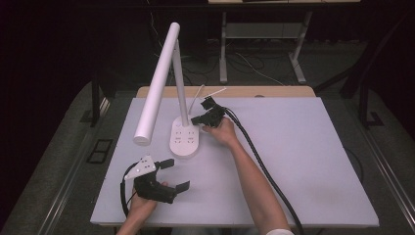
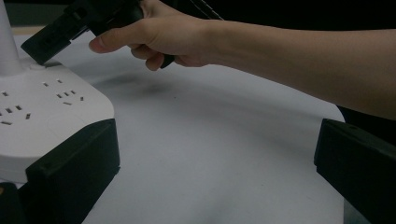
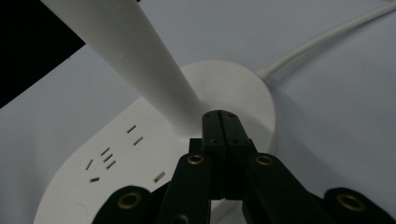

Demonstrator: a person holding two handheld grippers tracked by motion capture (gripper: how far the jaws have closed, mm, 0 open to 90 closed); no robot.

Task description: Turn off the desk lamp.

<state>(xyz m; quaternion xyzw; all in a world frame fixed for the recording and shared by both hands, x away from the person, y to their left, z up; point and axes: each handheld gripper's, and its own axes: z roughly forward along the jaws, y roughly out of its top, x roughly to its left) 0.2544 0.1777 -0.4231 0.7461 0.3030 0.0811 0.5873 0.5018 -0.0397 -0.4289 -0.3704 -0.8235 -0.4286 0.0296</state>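
While my left gripper (image 1: 177, 174) rests low at the near edge of the white table (image 1: 303, 161), its jaws stand spread wide with nothing between them, one jaw just beside the near corner of the lamp base (image 2: 42, 119) in the left gripper view. Farther in, I see the white desk lamp (image 1: 159, 83) standing near the middle of the table, its flat base (image 1: 185, 138) carrying rows of socket slots and its long tube head tilting out toward the left. My right gripper (image 1: 198, 119) sits at the far right side of that base, jaws pressed together with nothing caught in them, their tips (image 3: 220, 135) down on the base right at the foot of the upright stem (image 3: 140, 65). Beyond it, the lamp's white cord (image 3: 327, 37) trails off across the table.
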